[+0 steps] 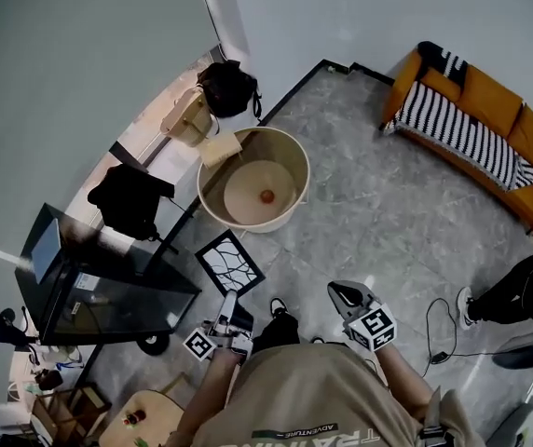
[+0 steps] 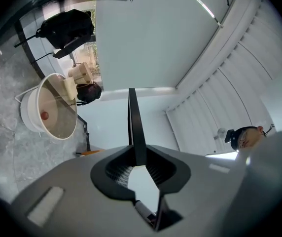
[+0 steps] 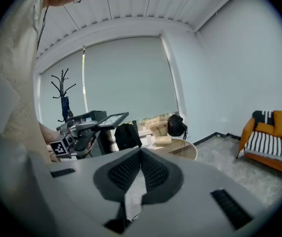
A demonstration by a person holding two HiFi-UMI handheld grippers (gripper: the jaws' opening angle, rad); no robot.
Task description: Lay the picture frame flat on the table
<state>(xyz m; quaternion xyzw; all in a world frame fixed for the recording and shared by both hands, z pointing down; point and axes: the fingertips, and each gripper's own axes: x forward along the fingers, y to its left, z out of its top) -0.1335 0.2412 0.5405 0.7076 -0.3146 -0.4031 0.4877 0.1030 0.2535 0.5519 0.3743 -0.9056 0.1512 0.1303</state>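
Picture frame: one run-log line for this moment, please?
picture frame gripped by left gripper, off table | right gripper shut, empty

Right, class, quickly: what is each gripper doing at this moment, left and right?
Left gripper: closed on the edge of the picture frame.
Right gripper: closed, holding nothing.

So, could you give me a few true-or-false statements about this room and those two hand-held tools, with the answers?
The left gripper clamps the picture frame in its fingers. True.
The right gripper holds something too. False: its fingers are closed on nothing.
The picture frame lies on the round table. False: it is held in the air, off the table.
The orange sofa carries a striped blanket. True.
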